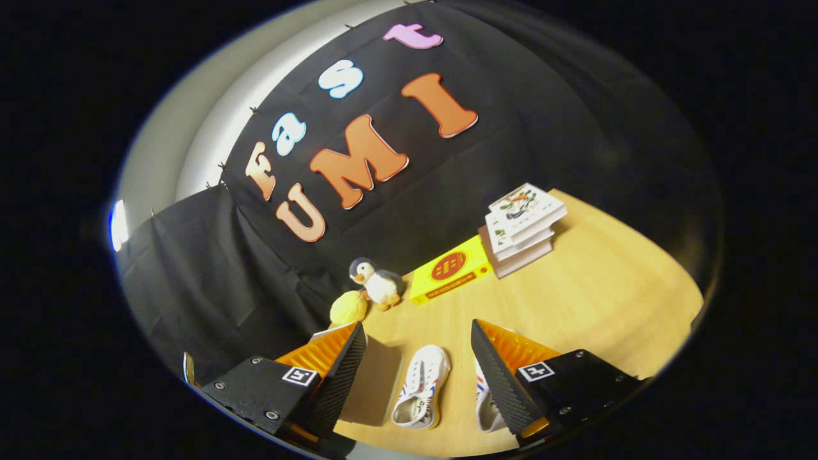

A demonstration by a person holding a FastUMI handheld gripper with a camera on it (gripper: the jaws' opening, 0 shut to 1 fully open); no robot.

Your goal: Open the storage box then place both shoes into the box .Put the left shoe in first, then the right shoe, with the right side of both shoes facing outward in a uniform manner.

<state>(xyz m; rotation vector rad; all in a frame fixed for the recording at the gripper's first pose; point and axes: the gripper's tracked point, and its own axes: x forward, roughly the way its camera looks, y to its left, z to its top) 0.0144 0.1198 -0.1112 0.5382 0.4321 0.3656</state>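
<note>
Two white canvas shoes with red and blue stripes lie on the wooden table. One shoe (422, 388) lies in the gap between my fingers, some way below them, toe pointing toward the booth wall. The other shoe (487, 401) is half hidden behind my right finger (495, 374). A brown storage box (374, 382) sits just left of the shoes, partly behind my left finger (342, 374); its lid looks closed. My gripper (418, 377) is open and holds nothing, tilted above the table.
Beyond the fingers stand a penguin plush (378, 282) and a yellow plush (349, 308) near the wall. A yellow box (451, 275) lies flat next to a stack of books (523, 227). Bare wooden table (594, 300) stretches to the right.
</note>
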